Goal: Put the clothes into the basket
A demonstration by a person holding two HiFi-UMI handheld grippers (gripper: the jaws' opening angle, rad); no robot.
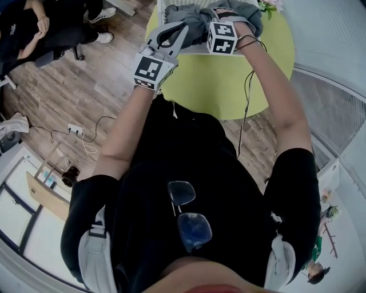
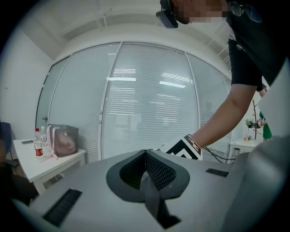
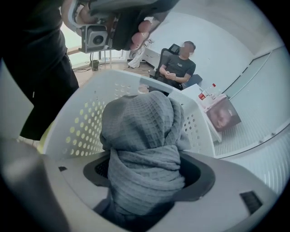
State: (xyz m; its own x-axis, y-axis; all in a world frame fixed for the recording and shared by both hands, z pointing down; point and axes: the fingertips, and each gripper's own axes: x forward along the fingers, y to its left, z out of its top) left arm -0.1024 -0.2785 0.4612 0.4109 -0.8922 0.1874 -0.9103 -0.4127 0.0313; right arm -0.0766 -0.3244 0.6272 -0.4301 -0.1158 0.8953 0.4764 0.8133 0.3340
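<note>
A bunched grey waffle-knit garment point(image 3: 140, 149) sticks out between the jaws of my right gripper point(image 3: 145, 177), which is shut on it. It hangs over the white perforated basket point(image 3: 86, 118). In the head view the grey garment point(image 1: 191, 17) lies over the basket point(image 1: 191, 51) at the far side of the table, with the right gripper point(image 1: 222, 23) on it. My left gripper point(image 1: 171, 35) is raised just left of the basket. In its own view the left gripper point(image 2: 145, 156) points at the window, pads together, with nothing between them.
The basket stands on a round green table point(image 1: 229, 86). A person point(image 3: 177, 68) sits on a chair beyond it. A white side table point(image 2: 54, 162) holds bottles and a pink bag point(image 2: 64, 140). A power strip point(image 1: 76, 130) with cables lies on the wooden floor.
</note>
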